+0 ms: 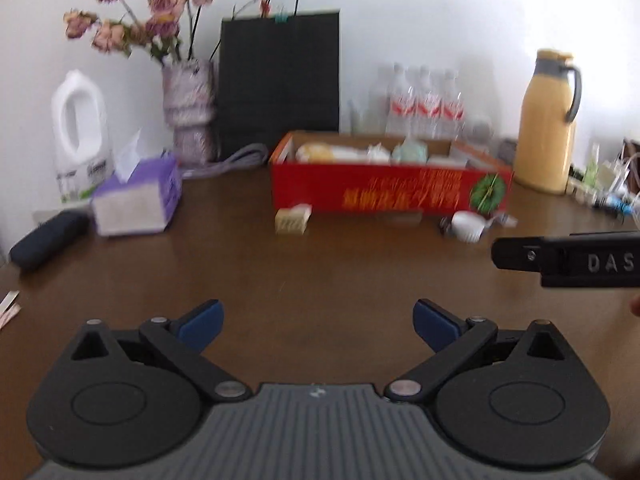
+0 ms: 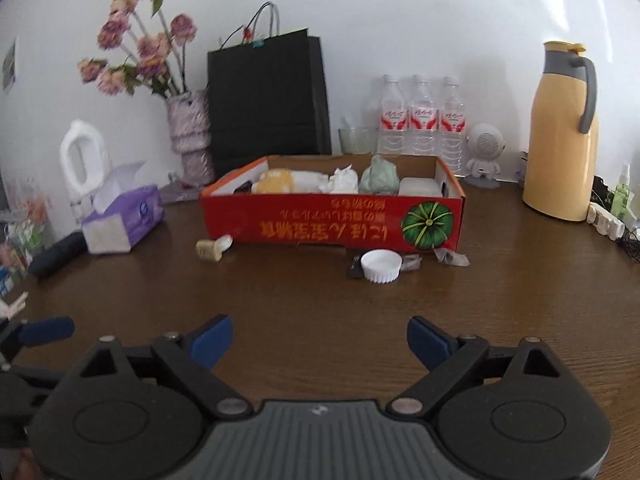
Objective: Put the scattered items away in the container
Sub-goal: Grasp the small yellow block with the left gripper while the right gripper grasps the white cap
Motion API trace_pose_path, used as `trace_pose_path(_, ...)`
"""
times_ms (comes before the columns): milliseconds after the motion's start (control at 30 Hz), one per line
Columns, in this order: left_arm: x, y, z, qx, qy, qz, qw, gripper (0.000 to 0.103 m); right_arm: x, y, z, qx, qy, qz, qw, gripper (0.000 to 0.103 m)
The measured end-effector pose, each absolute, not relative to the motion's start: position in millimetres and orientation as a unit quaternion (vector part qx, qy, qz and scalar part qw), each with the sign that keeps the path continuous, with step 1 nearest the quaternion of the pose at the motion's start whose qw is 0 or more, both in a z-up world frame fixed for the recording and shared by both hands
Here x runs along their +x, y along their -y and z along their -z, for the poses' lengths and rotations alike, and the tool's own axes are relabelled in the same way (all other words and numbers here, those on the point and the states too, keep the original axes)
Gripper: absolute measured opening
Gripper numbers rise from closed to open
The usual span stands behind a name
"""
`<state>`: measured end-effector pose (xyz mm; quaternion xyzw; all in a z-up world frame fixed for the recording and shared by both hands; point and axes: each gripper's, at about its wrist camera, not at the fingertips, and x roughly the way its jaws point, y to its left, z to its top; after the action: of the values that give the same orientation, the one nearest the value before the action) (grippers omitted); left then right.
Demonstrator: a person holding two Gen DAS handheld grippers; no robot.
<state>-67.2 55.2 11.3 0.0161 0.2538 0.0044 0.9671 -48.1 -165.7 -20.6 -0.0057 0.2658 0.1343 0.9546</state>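
A red cardboard box stands on the brown table and holds several items. In front of it lie a small beige item, a white ribbed cap, a dark small item and crumpled grey wrappers. My left gripper is open and empty above the bare table, well short of the box. My right gripper is open and empty, also short of the items. The right gripper's body shows at the right edge of the left wrist view.
At the back stand a vase of dried flowers, a black paper bag, three water bottles, a white speaker figure and a yellow thermos. A purple tissue box, white jug and dark case sit left.
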Motion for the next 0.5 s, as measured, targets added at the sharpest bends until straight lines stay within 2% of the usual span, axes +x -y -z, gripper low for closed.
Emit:
trace_pose_path(67,-55,-69,-15,0.010,-0.255,-0.010,0.967,0.103,-46,162,22,-0.024,-0.261,-0.136,0.955,0.093)
trace_pose_path(200,4,-86,-31,-0.012,-0.274,0.023,0.961,0.096,-23,170,15,-0.007,-0.272,-0.108,0.956,0.092)
trace_pose_path(333,74,-77,-27,0.030,-0.271,0.042,0.961,0.095,-16,178,11,0.010,-0.277,-0.098,0.956,0.092)
trace_pose_path(467,120,-74,-9,0.057,-0.293,0.038,0.954,0.078,-18,179,14,-0.003,-0.282,-0.091,0.955,0.092)
trace_pose_path(500,126,-79,-6,0.044,-0.300,0.038,0.952,0.066,-16,179,15,-0.005,-0.283,-0.091,0.955,0.092)
